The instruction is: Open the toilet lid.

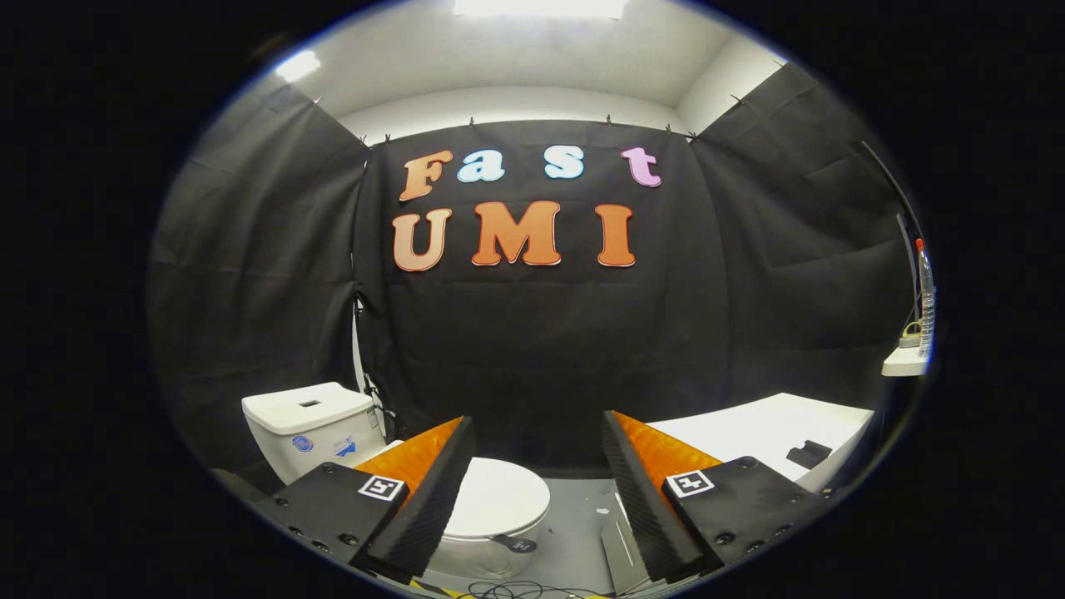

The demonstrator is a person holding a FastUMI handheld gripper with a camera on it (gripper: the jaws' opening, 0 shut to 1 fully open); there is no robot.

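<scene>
The toilet lid (497, 497) lies flat and closed on the bowl (482, 553), so the task has not yet begun in effect. The gripper (537, 449) is held above and in front of the toilet, its two fingers spread wide with nothing between them but open air — released, grasping nothing. The lid shows below and beyond the fingers, nearer the left one, which covers the lid's left edge from this viewpoint. That offset suggests, as a judgement, that the gripper is not yet lined up with the lid's front lip and needs to descend and shift toward it. The wide spread is consistent with preparing to take the lid's rim between the fingers or to hook under it. The tank (309, 424) stands behind the lid, to the left of it, against the booth's cloth wall — the lid will likely swing back toward it. A small dark tag (517, 545) sits at the front of the bowl, just under the lid's edge. To the right of the toilet stands a white counter (765, 428) with a small dark object (809, 453) on it, well apart from the lid. Loose cables (507, 591) lie on the floor (578, 524) in front of the bowl.
</scene>
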